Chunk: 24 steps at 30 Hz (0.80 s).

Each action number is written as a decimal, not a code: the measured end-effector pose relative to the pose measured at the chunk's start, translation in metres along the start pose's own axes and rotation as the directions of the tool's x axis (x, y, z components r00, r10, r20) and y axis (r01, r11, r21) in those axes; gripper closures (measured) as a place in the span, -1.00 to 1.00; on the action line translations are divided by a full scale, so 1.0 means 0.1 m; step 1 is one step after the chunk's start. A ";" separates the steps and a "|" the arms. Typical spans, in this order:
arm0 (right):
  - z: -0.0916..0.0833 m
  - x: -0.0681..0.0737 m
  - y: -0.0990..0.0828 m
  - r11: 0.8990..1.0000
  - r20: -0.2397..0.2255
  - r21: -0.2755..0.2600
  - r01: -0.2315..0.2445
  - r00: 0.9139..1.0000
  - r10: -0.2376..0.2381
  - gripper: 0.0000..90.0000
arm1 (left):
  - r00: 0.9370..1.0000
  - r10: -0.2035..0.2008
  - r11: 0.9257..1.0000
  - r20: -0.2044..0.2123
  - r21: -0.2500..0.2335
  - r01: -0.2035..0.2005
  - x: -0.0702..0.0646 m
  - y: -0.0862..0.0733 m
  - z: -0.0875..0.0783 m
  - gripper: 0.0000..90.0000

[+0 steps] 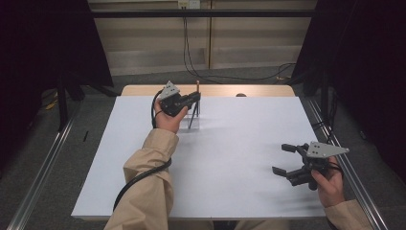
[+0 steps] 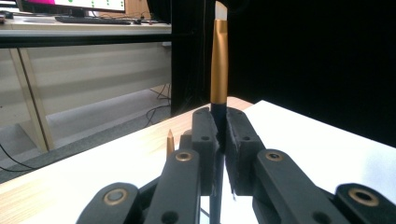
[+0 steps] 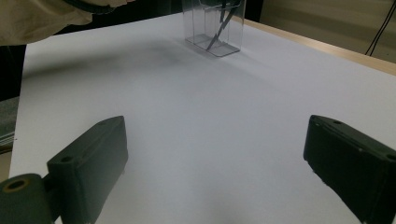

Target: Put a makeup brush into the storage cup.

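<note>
My left gripper is at the far left-centre of the white board, shut on a thin brush that stands upright. In the left gripper view the brush shows a gold ferrule and a white tip above the closed jaws of that gripper, its dark handle passing down between the pads. Right below stands a clear plastic holder with another dark brush leaning in it; that brush's gold end shows beside the jaws. My right gripper rests near the board's right edge, open, nothing between its jaws.
The white board lies on a wooden table. In the right gripper view, the clear holder stands far ahead of the right gripper, and a beige sleeve is at top left. Dark curtains and metal rails flank the table.
</note>
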State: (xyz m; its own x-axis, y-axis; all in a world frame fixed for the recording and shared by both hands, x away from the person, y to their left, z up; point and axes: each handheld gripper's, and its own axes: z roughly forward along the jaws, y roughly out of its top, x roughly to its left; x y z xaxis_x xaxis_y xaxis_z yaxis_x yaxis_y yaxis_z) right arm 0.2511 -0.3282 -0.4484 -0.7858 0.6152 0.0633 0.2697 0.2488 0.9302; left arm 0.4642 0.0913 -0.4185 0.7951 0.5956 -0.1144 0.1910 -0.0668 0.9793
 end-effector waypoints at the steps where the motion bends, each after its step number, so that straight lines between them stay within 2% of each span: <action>1: 0.00 0.00 0.00 1.000 -0.001 0.000 0.000 1.000 0.000 -0.86 | 1.000 0.002 1.000 -0.002 0.004 -0.002 0.00 0.00 0.00 0.85; 18: 0.00 0.01 0.01 1.000 -0.003 0.000 0.003 1.000 -0.003 -0.87 | 1.000 -0.024 1.000 -0.006 0.000 0.024 0.02 -0.09 -0.01 0.85; 24: 0.00 0.02 0.00 1.000 -0.003 0.002 0.006 1.000 -0.006 -0.87 | 1.000 -0.031 1.000 0.004 0.001 0.031 0.00 -0.11 0.00 0.85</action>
State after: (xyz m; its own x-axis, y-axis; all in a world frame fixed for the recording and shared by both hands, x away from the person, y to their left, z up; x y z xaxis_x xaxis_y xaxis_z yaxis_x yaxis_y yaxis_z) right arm 0.2497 -0.3273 -0.4481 -0.7888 0.6118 0.0590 0.2665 0.2538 0.9298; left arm 0.4624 0.0923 -0.4290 0.7912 0.5941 -0.1451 0.2159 -0.0495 0.9752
